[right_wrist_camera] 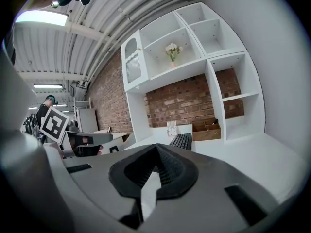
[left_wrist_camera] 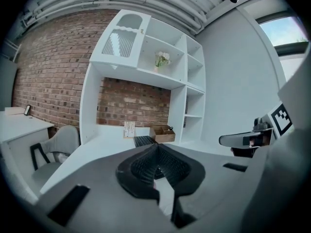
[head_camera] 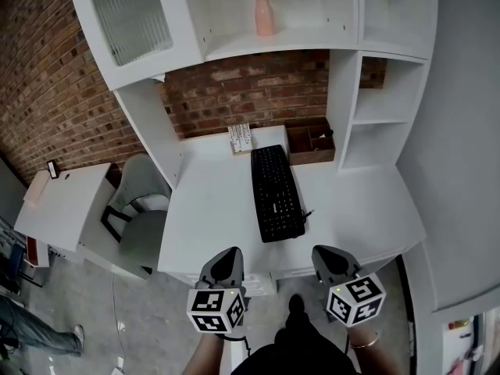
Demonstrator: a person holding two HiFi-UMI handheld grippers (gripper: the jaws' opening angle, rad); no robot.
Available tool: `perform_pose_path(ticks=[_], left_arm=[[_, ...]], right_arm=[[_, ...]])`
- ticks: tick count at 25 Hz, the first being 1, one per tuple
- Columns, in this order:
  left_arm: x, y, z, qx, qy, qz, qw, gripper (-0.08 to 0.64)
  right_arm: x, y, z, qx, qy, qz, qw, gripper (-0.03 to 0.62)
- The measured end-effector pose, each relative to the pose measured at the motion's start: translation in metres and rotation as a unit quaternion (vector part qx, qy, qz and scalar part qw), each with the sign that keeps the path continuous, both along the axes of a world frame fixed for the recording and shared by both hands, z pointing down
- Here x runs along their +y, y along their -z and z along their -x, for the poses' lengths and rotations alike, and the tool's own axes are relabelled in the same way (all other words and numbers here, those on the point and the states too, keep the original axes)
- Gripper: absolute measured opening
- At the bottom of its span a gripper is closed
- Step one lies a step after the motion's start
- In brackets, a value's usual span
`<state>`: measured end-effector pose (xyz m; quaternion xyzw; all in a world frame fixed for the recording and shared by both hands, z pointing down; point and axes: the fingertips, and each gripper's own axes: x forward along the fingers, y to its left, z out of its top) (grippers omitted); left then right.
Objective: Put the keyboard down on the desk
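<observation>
A black keyboard (head_camera: 276, 194) lies flat on the white desk (head_camera: 211, 209), running away from me near the middle. The same keyboard (left_wrist_camera: 144, 141) shows beyond the jaws in the left gripper view, and the keyboard (right_wrist_camera: 182, 141) shows again in the right gripper view. My left gripper (head_camera: 227, 260) hangs off the desk's front edge, shut and empty. Level with it on the right, my right gripper (head_camera: 330, 258) is shut too, holding nothing. Both are well short of the keyboard.
A brown box (head_camera: 310, 144) and a small white card (head_camera: 241, 138) stand at the back of the desk. White shelves with a pink vase (head_camera: 265, 14) rise above. A grey chair (head_camera: 141, 213) sits left, beside a smaller white table (head_camera: 58, 205).
</observation>
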<state>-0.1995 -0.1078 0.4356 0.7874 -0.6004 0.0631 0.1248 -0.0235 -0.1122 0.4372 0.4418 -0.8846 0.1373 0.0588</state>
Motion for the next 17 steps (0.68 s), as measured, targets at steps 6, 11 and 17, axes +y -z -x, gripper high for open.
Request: perform_pose_path(ticks=[6, 11, 17], left_arm=[[0.018, -0.001, 0.010, 0.034, -0.002, 0.009, 0.9994, 0.008], [0.029, -0.002, 0.014, 0.029, -0.011, 0.005, 0.9995, 0.008], [0.032, -0.003, 0.023, 0.032, -0.015, 0.006, 0.9993, 0.008]], right_arm=[[0.020, -0.001, 0.007, 0.007, -0.001, -0.001, 1.000, 0.005], [0.028, 0.003, 0.007, 0.013, -0.011, -0.011, 1.000, 0.005], [0.029, 0.012, 0.013, 0.017, -0.012, -0.018, 1.000, 0.005]])
